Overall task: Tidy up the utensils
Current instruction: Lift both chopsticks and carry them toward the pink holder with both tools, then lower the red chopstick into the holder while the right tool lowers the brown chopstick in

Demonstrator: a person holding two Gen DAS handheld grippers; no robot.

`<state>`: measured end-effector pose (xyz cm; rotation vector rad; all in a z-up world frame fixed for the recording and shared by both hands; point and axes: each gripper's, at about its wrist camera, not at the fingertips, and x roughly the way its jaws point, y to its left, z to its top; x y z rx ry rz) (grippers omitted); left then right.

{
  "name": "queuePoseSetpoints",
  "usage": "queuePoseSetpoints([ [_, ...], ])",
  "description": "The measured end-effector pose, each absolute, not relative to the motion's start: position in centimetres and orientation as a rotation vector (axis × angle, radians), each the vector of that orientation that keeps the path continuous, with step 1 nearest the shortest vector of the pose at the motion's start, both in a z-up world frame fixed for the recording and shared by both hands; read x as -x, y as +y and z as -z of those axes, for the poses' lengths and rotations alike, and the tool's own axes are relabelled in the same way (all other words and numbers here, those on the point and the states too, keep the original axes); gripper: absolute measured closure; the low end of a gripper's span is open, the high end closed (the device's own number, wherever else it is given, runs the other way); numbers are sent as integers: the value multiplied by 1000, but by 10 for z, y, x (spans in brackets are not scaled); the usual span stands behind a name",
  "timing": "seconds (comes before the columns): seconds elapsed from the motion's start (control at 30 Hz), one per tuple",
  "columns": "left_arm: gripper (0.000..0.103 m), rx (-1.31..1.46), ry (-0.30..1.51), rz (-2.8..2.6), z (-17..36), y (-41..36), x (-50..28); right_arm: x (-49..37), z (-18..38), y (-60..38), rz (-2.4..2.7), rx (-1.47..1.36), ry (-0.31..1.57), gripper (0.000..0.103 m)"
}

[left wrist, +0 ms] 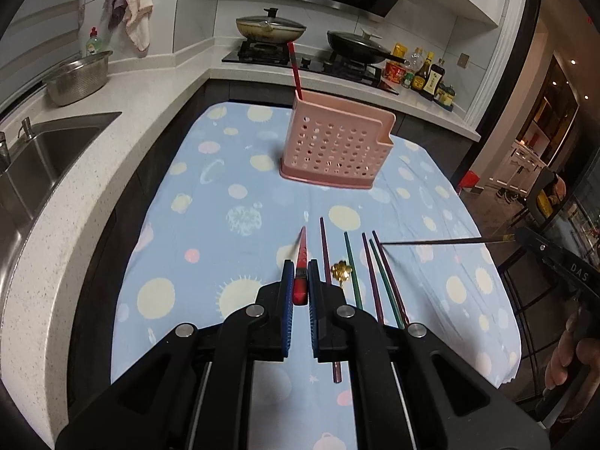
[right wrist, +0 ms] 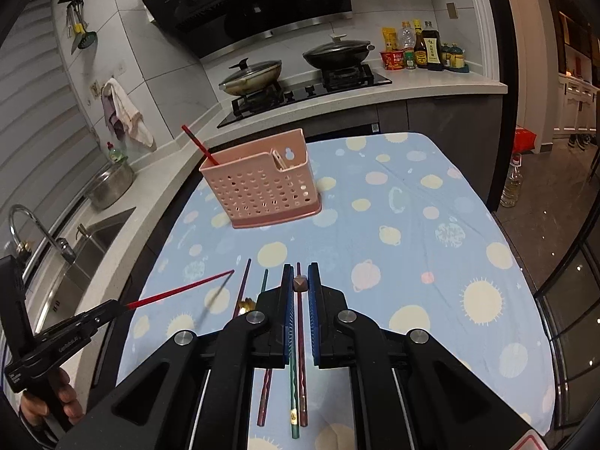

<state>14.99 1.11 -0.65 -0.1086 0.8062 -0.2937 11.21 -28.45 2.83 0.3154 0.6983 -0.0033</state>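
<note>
The left tongs (left wrist: 299,281) are pinched nearly shut on the thick end of a red chopstick (left wrist: 301,262), whose thin tip points forward and clear of the cloth; from the right wrist view the same stick juts out level from the tongs with its shadow on the cloth below. A hand (right wrist: 56,401) grips the black handle of that tool low at the left edge, the tool angled down toward the bench.

The right tongs (right wrist: 299,281) are closed on the end of a dark brown chopstick (right wrist: 299,284), seen end-on between the blue pads. In the left wrist view that stick (left wrist: 431,242) reaches in from the right, roughly level, above the others; fingers (left wrist: 566,352) wrap the handle below.

Under both tools, loose purple and green chopsticks (left wrist: 369,277) lie side by side on the bench, which is covered by a light blue cloth with pale planets and suns (left wrist: 210,202). A small gold flower-shaped piece (left wrist: 341,270) lies among them.

Farther along the cloth stands a pink perforated plastic utensil holder (left wrist: 333,146), upright, with another red chopstick (left wrist: 294,67) leaning out of its left corner. Beyond are the stove with two lidded pans (left wrist: 270,26) and, at left, a steel sink (left wrist: 48,157).
</note>
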Motion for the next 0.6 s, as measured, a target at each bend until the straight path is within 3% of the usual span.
queuePoseSetpoints([
  [0.6, 96, 119, 613, 298, -66, 3, -216, -163, -75, -301, 4, -313, 586, 96],
])
